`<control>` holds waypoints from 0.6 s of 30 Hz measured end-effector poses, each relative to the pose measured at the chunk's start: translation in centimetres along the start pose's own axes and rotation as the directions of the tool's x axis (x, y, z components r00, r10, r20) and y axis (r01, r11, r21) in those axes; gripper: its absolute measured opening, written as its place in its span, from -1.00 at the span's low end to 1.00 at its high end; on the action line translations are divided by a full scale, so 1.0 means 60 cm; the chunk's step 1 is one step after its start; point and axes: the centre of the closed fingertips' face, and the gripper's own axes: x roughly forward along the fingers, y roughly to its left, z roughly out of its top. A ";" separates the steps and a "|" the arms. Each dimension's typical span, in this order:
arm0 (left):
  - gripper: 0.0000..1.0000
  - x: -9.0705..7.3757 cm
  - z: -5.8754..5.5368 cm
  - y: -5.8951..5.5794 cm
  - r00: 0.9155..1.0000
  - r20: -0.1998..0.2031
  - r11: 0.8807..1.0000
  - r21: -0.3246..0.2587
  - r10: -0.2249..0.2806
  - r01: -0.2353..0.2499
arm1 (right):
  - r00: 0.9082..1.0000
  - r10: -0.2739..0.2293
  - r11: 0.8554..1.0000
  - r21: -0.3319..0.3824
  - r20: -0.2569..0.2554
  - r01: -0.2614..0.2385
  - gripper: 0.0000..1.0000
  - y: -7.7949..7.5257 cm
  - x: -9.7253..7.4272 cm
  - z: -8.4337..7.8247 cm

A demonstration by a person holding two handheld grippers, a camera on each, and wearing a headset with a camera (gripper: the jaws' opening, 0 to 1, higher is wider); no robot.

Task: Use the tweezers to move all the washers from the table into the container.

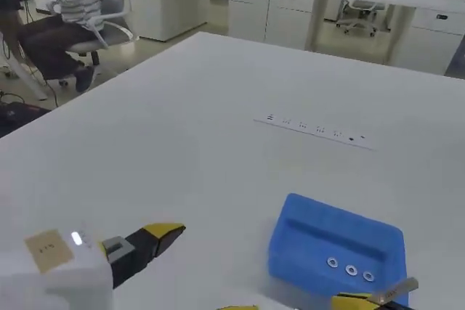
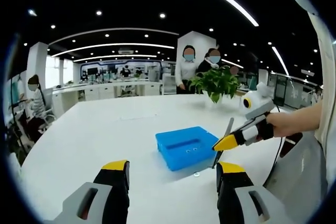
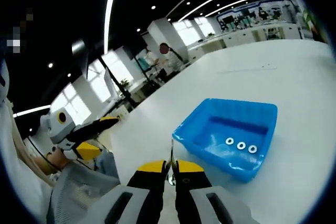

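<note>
A blue container sits on the white table near its front edge, with three washers lying inside. One more washer lies on the table just in front of the container. My right gripper is shut on the tweezers, which point down beside the container holding the washers. From the left gripper view, the right gripper holds the tweezers with their tips close to the loose washer. My left gripper stands open and holds nothing, left of the container.
A recessed power strip runs across the table behind the container. A seated person is at the far left, off the table. Two people stand by a potted plant beyond the far edge.
</note>
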 end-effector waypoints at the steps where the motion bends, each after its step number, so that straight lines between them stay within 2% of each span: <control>1: 0.34 0.000 0.001 0.000 1.000 0.003 1.000 -0.002 0.000 0.000 | 1.000 0.001 1.000 0.001 0.001 -0.001 -0.94 0.000 0.001 0.002; 3: 0.34 0.000 0.001 0.000 1.000 0.003 1.000 -0.001 -0.001 0.001 | 1.000 0.007 1.000 0.004 0.006 -0.007 -0.94 0.003 0.003 0.010; 9: 0.34 0.002 -0.002 -0.003 1.000 -0.007 1.000 0.002 -0.010 0.010 | 0.997 0.040 0.999 0.013 0.064 -0.041 -0.94 0.012 0.005 0.051; 14: 0.34 0.002 -0.004 0.000 1.000 -0.012 1.000 -0.006 -0.003 0.003 | 0.990 0.055 0.998 0.026 0.128 -0.059 -0.94 0.004 0.008 0.093; 18: 0.34 0.002 -0.003 0.000 1.000 -0.008 1.000 -0.006 -0.004 0.004 | 0.988 0.049 0.998 0.037 0.144 -0.054 -0.94 -0.010 0.015 0.112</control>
